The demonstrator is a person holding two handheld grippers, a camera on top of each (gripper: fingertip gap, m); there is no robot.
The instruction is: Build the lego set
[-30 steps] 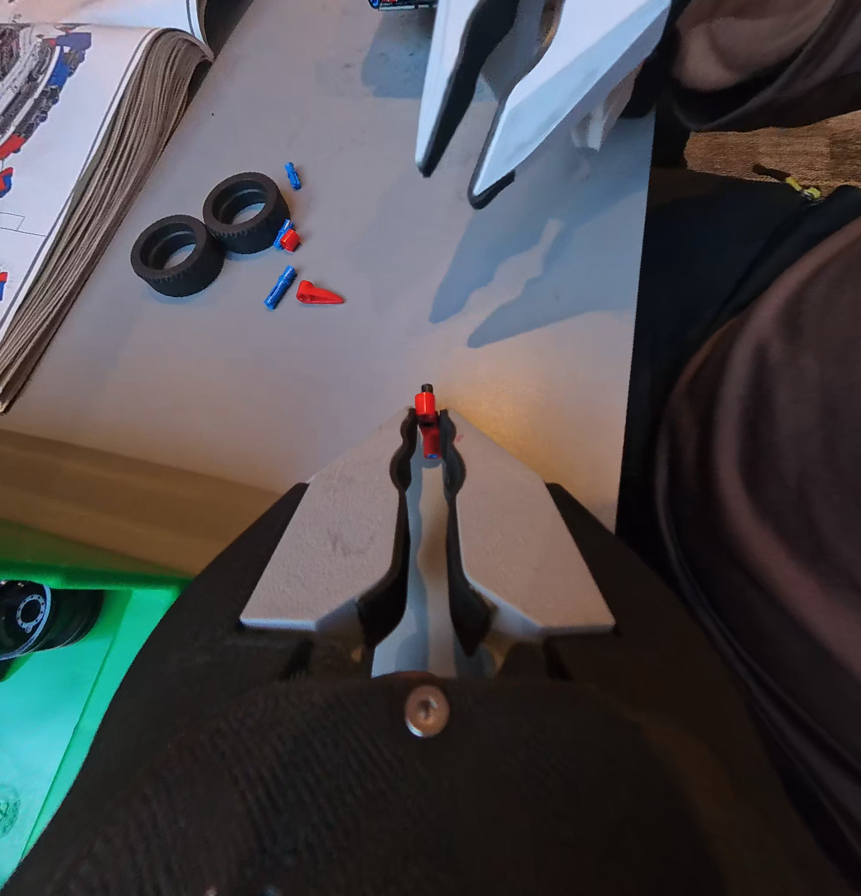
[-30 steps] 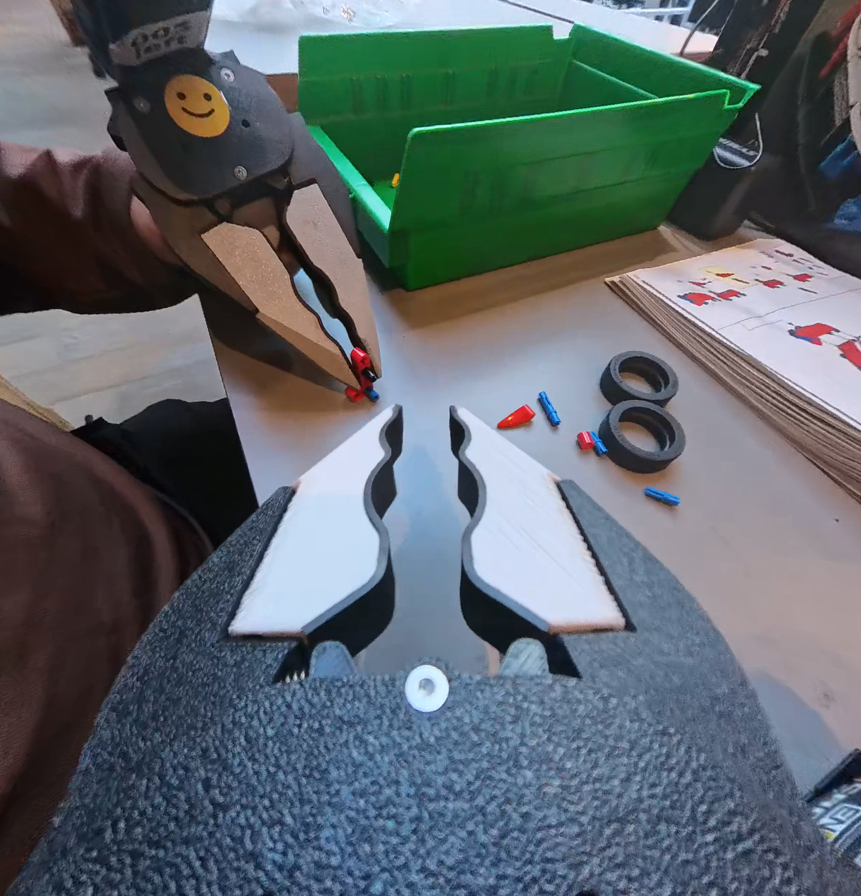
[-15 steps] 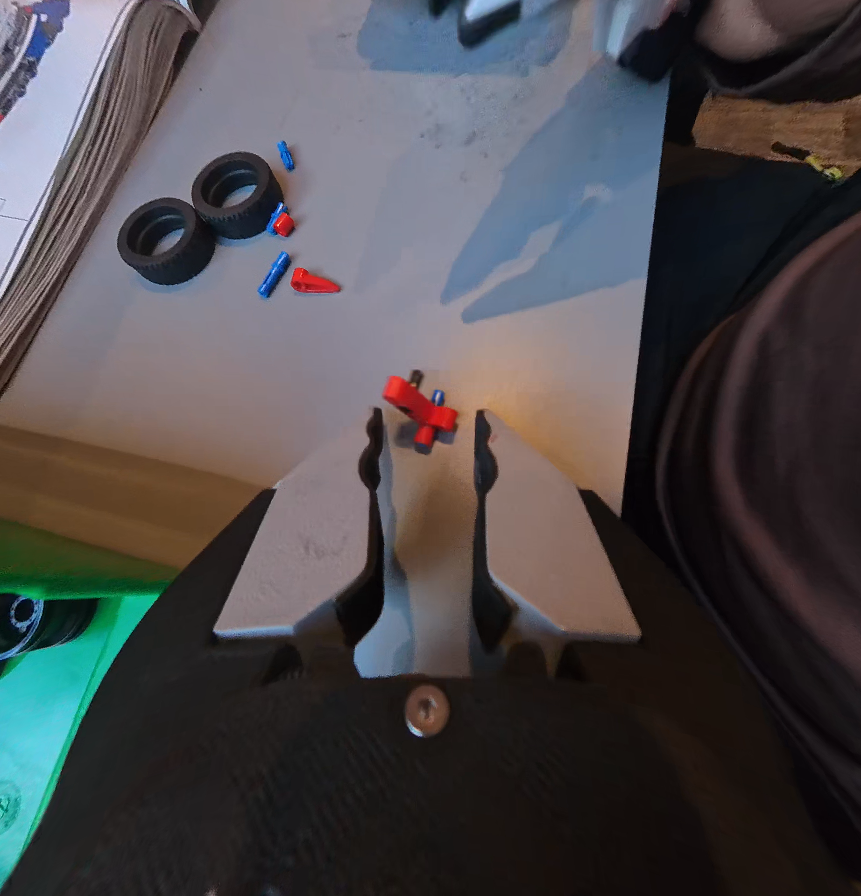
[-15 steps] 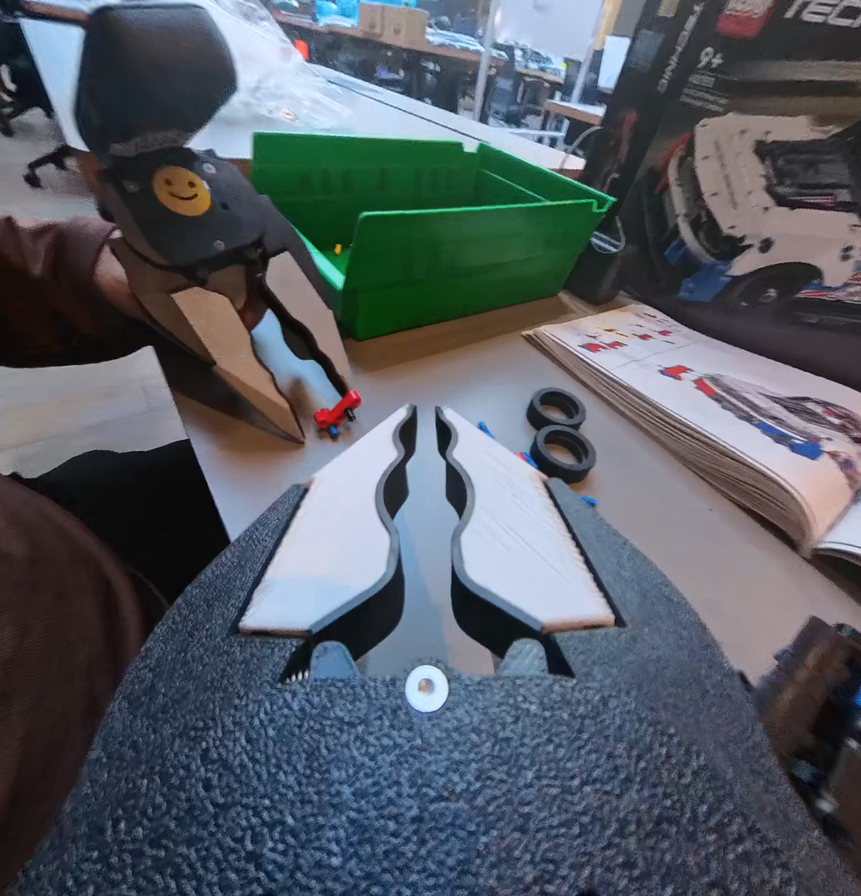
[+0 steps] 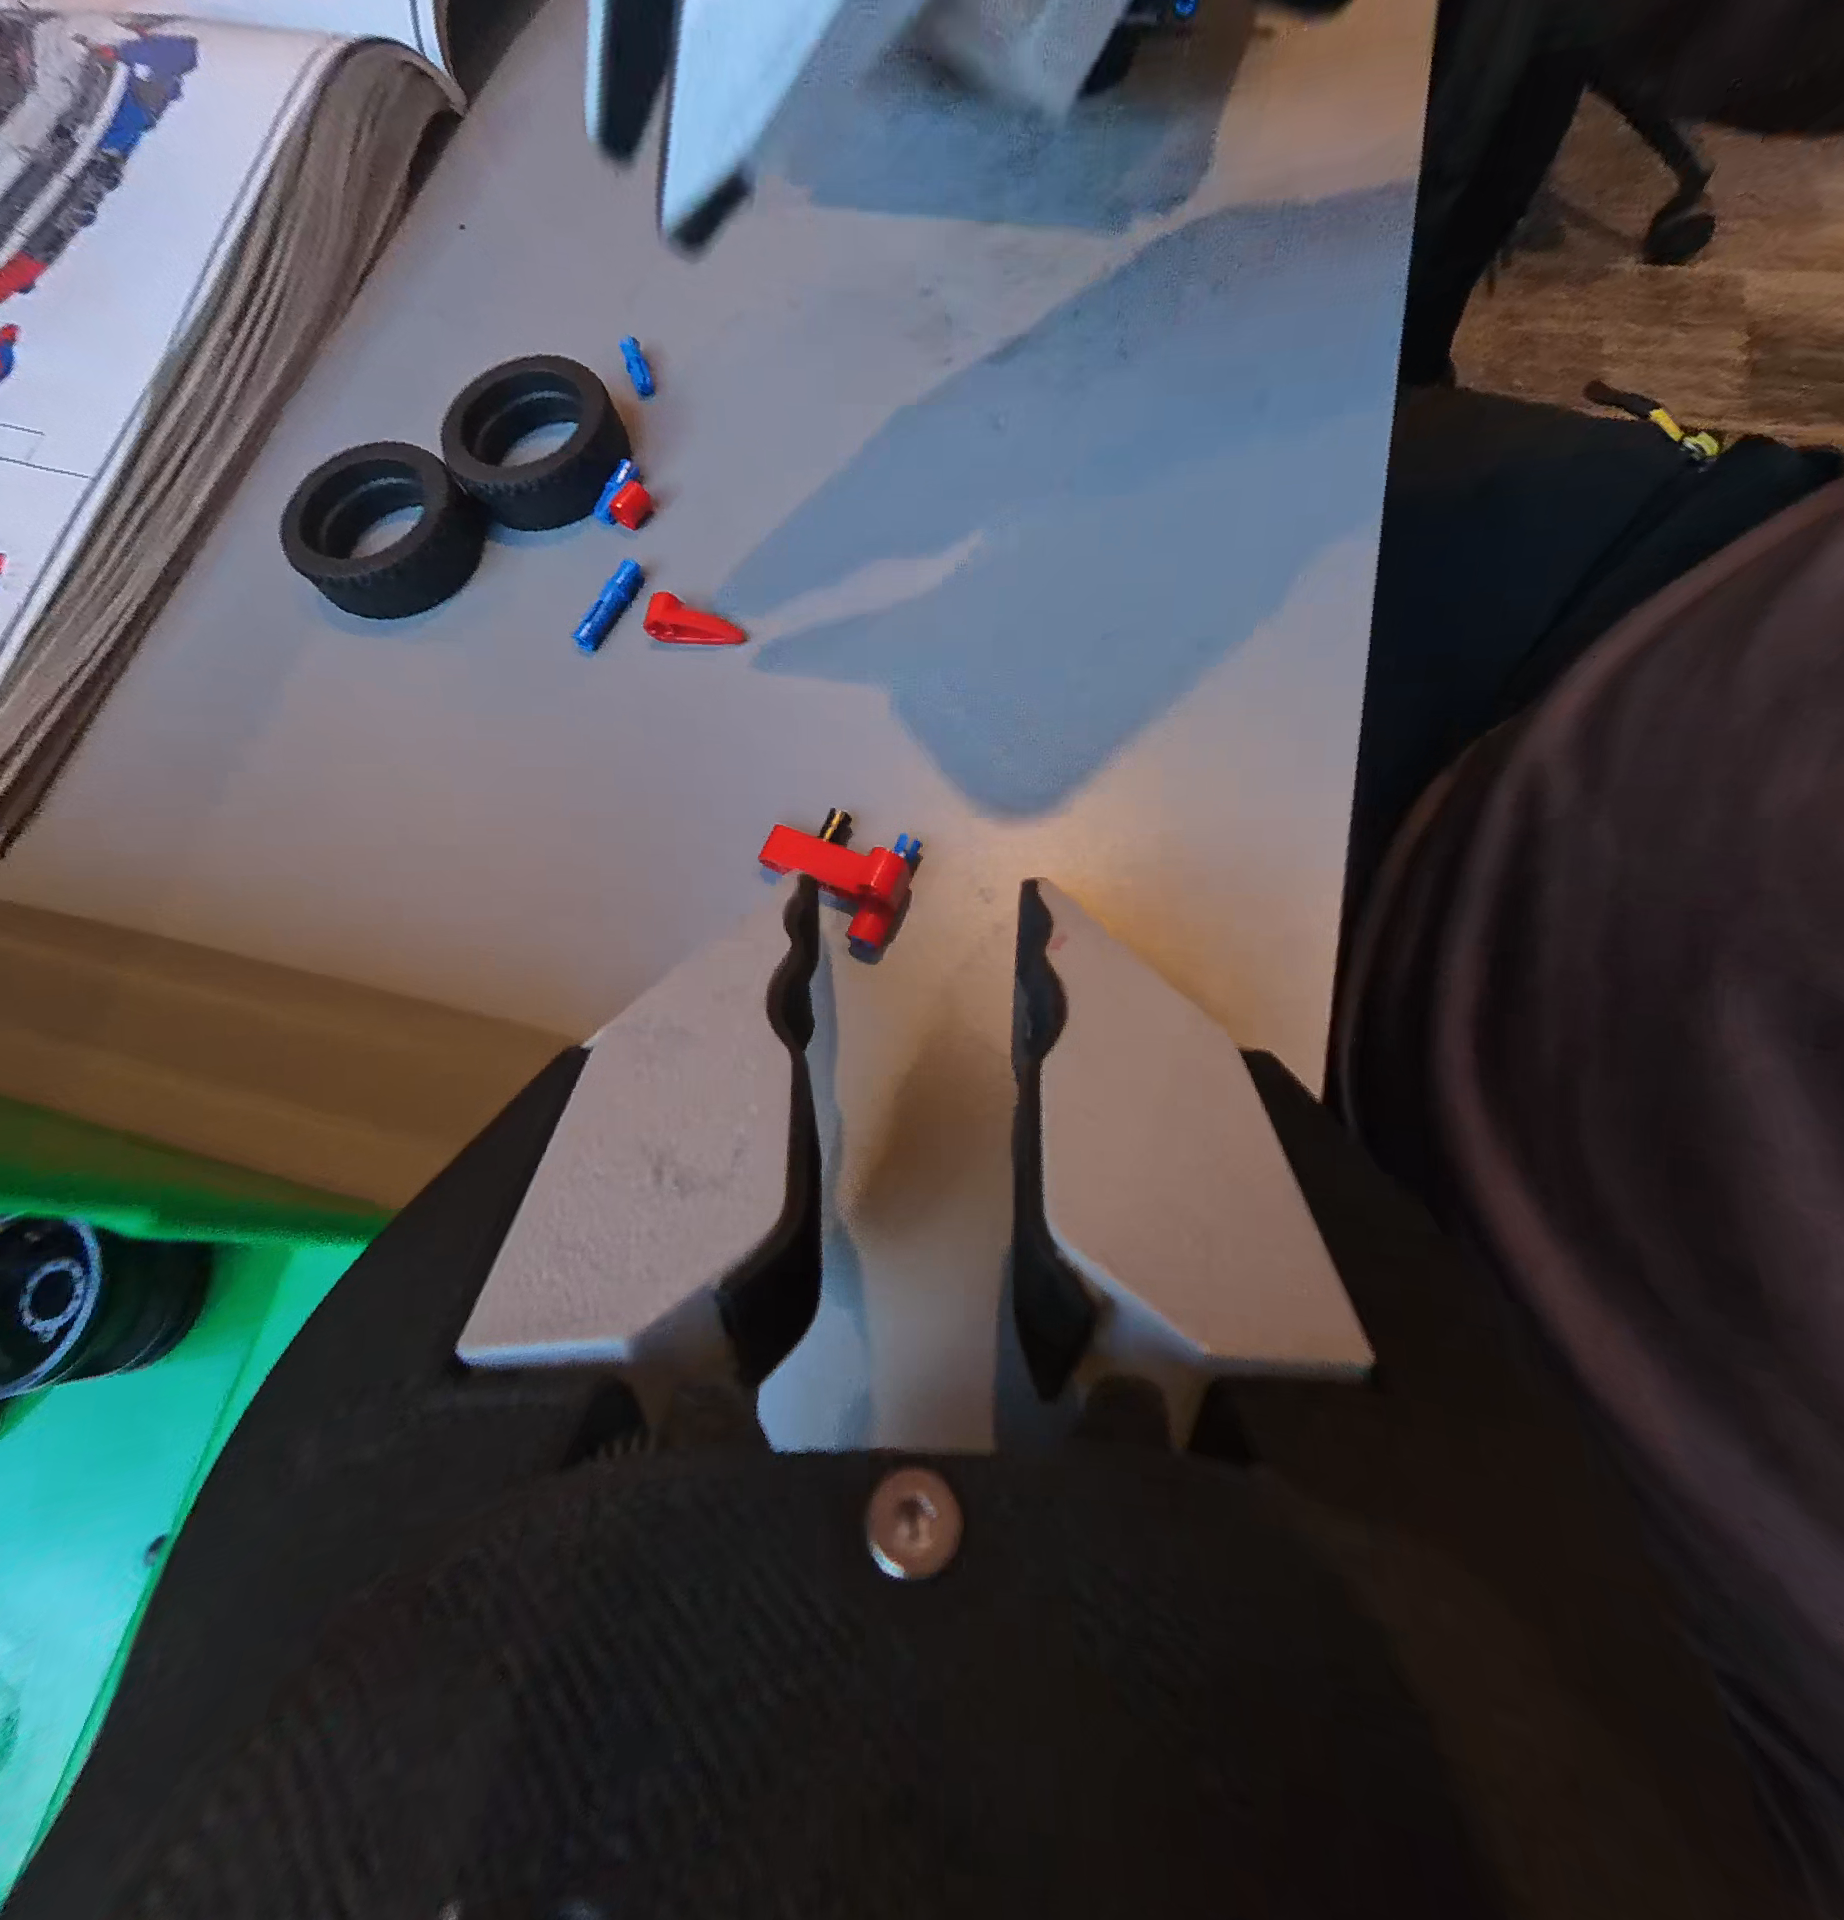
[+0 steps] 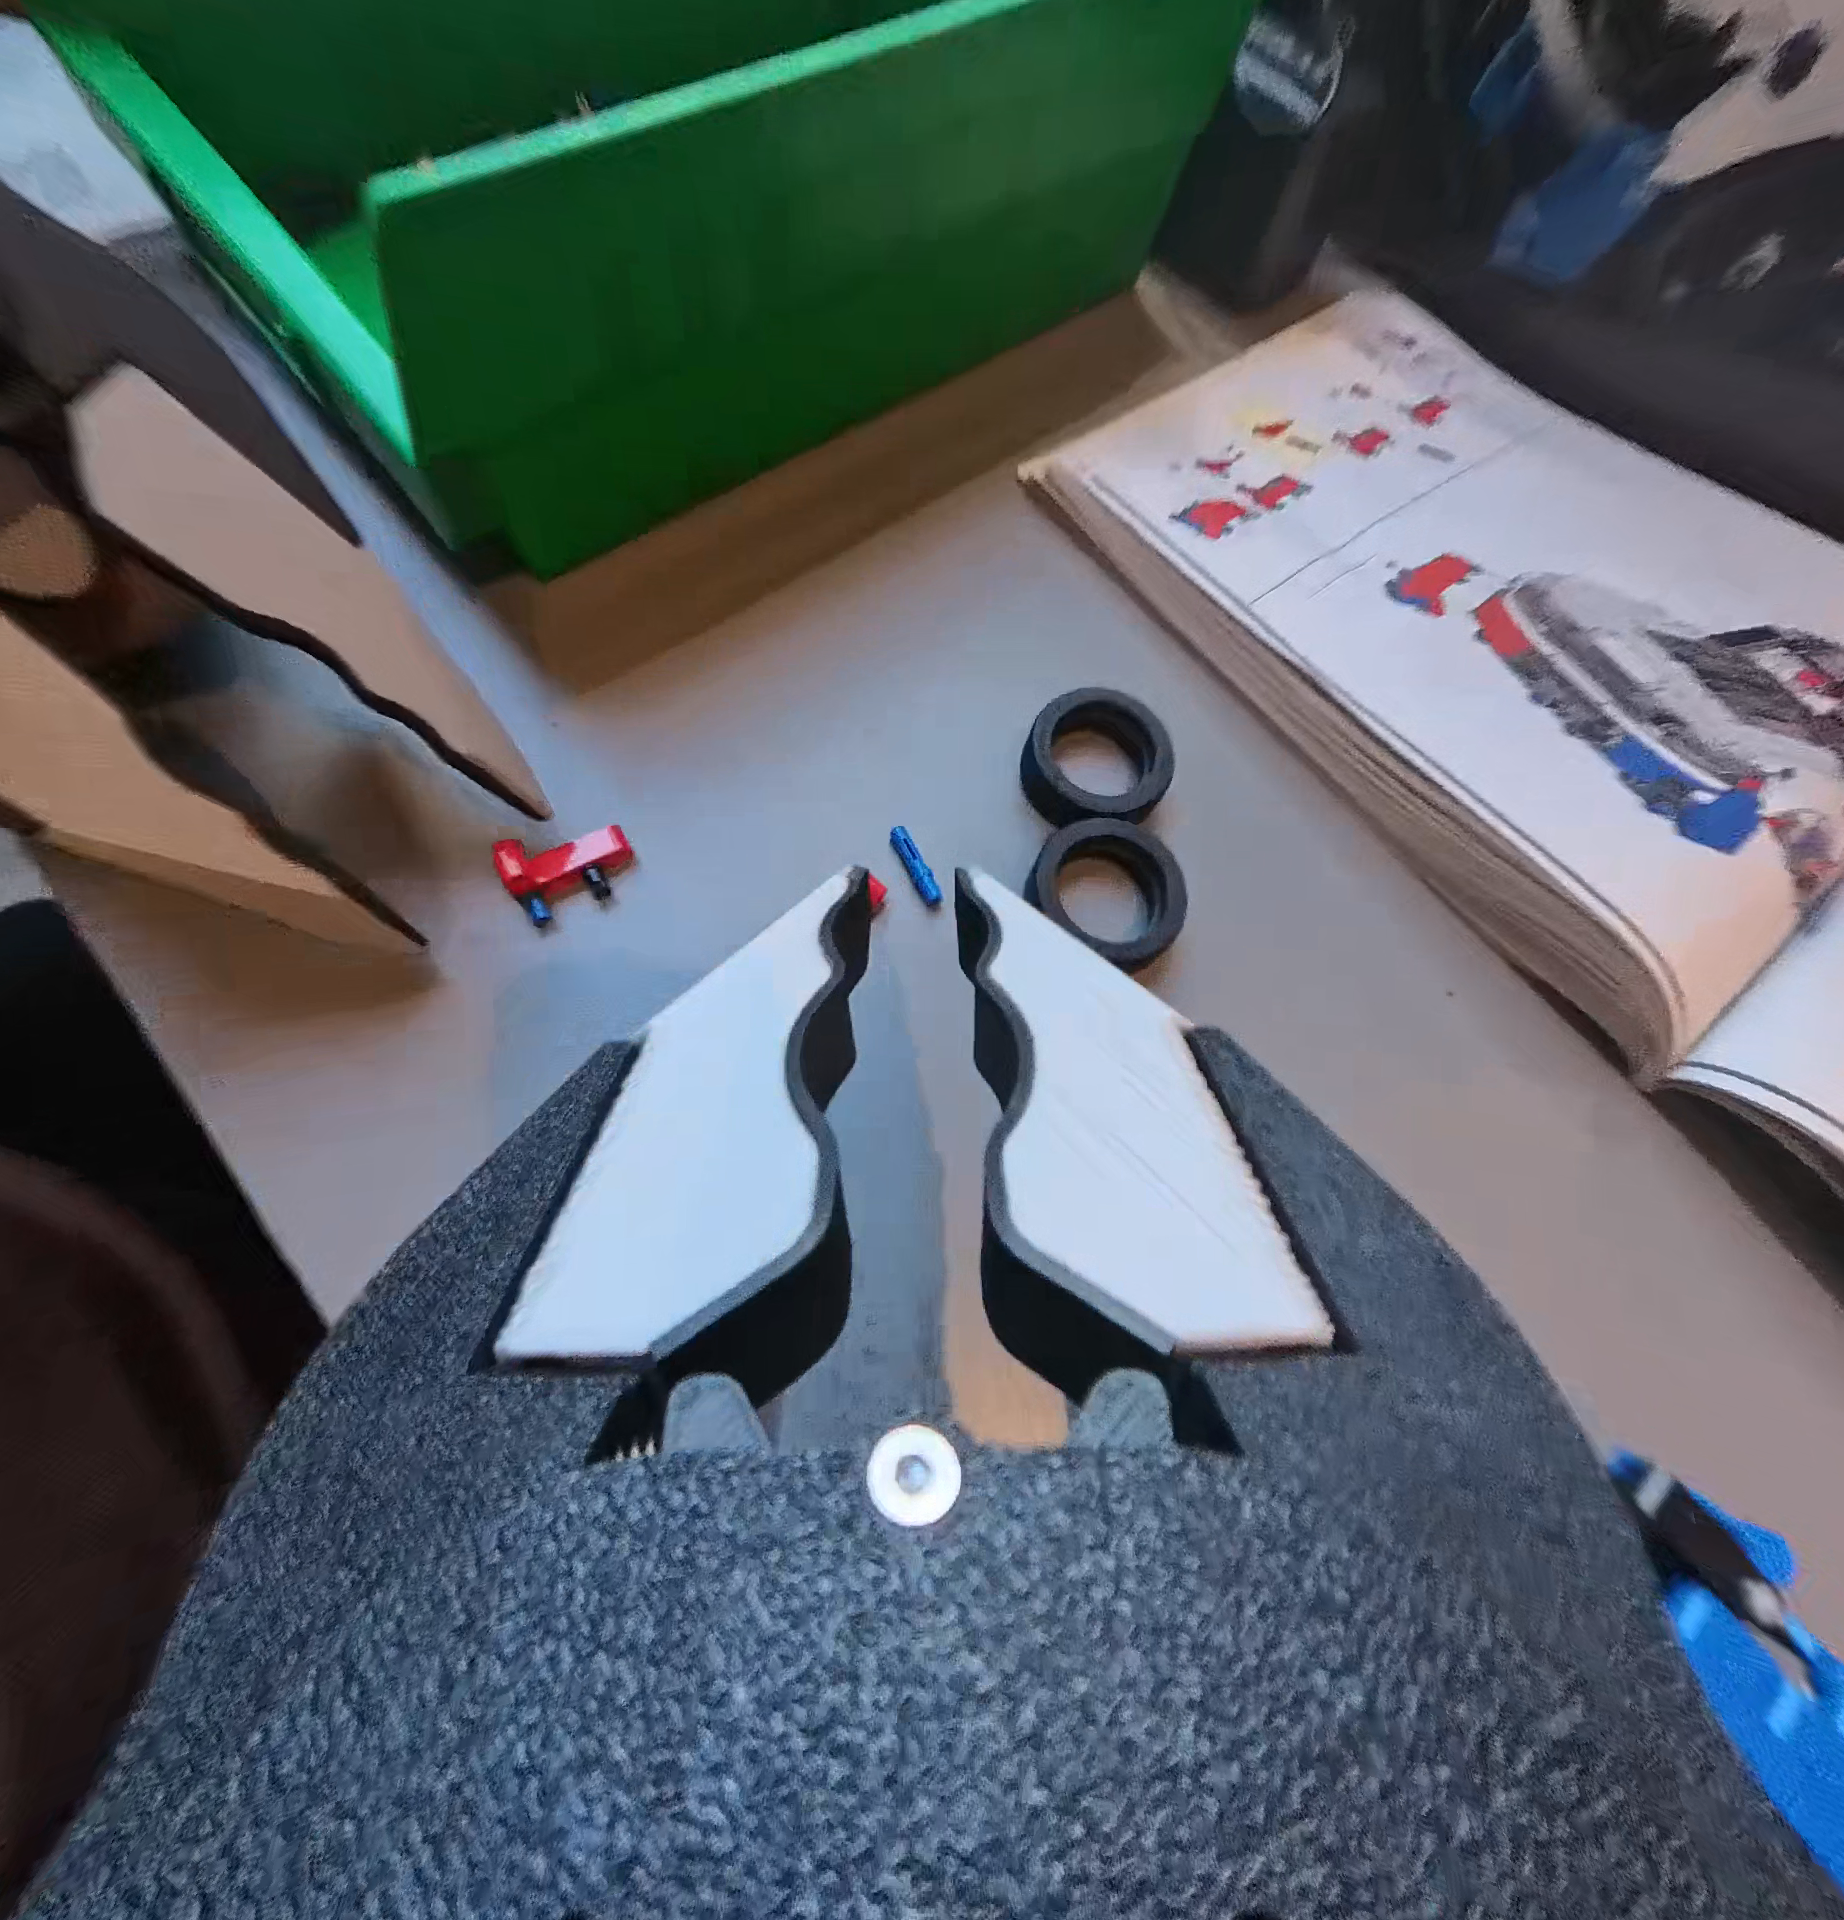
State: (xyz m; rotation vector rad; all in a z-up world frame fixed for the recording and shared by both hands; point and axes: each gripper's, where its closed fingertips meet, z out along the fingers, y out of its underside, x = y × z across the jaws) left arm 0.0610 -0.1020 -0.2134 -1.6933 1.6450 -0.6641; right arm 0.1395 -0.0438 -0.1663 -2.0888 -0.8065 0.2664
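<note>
The left gripper (image 5: 913, 899) is spread wide and holds nothing; the red lego piece (image 5: 840, 868) lies on the table (image 5: 1053, 582) just off its fingertips. The right gripper (image 6: 907, 883) is parted too, empty, above a blue pin (image 6: 915, 867). Beyond sit two black tyres (image 6: 1103, 824), the open booklet (image 6: 1520, 665) and a green bin (image 6: 752, 260).

The left tool (image 5: 913, 899) has pale grey wedge fingers (image 5: 669, 1164) with wavy black inner pads, set in a ribbed black housing with a silver screw. The right tool (image 6: 907, 883) has white fingers (image 6: 1126, 1153), black pads, a pebbled dark grey housing and a white washer. The person wears a dark maroon sleeve (image 5: 1645, 1039).
</note>
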